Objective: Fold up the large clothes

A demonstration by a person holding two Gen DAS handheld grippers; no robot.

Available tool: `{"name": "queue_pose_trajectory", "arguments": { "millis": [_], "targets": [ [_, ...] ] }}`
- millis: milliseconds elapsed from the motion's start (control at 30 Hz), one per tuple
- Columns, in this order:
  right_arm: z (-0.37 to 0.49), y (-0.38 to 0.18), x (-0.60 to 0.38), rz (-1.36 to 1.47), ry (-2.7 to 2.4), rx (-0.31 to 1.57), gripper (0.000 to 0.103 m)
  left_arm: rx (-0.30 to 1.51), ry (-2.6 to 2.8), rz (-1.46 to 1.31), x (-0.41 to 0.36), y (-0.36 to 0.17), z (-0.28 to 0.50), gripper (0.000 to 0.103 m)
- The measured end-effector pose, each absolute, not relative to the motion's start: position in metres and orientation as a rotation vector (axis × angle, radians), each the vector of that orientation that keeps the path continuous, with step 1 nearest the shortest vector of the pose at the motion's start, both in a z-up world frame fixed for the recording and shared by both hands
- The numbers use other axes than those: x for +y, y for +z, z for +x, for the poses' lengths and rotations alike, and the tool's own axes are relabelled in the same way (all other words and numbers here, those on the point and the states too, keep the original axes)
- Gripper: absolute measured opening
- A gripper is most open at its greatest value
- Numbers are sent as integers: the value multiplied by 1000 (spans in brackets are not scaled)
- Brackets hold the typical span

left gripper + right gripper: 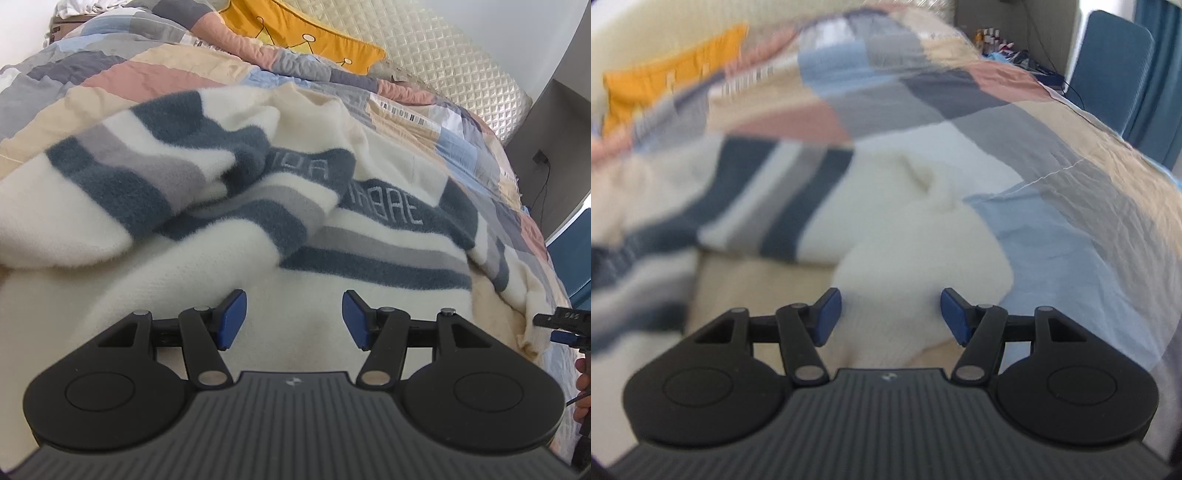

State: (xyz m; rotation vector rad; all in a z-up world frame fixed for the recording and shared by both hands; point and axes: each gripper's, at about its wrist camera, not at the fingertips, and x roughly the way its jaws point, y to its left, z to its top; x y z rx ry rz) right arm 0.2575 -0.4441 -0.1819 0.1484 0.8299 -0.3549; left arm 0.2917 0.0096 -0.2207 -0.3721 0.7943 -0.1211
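Fluffy cream sweater with navy and grey stripes (pixel 229 206), lettering mirrored and unreadable; "FASHION" printed on patchwork quilt (pixel 400 107). Left hand-held gripper (pixel 294 319) and right hand-held gripper (pixel 891 316) both agape, gripping nothing.

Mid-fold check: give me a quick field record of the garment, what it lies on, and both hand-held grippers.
garment: cream sweater with navy and grey stripes, rumpled, not yet folded flat
surface: patchwork quilt on a bed
left hand-held gripper: open, over the cream fabric, nothing between the pads
right hand-held gripper: open, over a cream fold of the sweater, not gripping
background: yellow pillow, blue chair
image quality: right wrist view blurred
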Motion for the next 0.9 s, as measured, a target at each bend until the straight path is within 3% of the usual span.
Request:
{"name": "queue_pose_trajectory", "arguments": {
  "millis": [67, 200, 367, 533, 567, 600, 900],
  "targets": [
    [262, -190, -441, 110, -351, 853, 64, 798, -120, -356, 7, -222, 292, 63],
    [265, -205, -434, 37, -298, 893, 83, 800, -115, -330, 4, -223, 293, 63],
    [267, -216, -421, -120, -286, 916, 82, 799, -107, -313, 1, -225, 293, 63],
    [271, -210, -419, -108, -352, 916, 53, 797, -106, -298, -1, -227, 294, 63],
    [271, -209, -419, -120, -377, 914, 39, 797, -105, -295, -1, -227, 294, 63],
    [271, -208, -419, -126, -405, 906, 32, 797, -105, -291, -1, -227, 294, 63],
    [242, -160, -458, 189, -514, 692, 26, 797, -104, -285, -2, -227, 294, 63]
  ]
}}
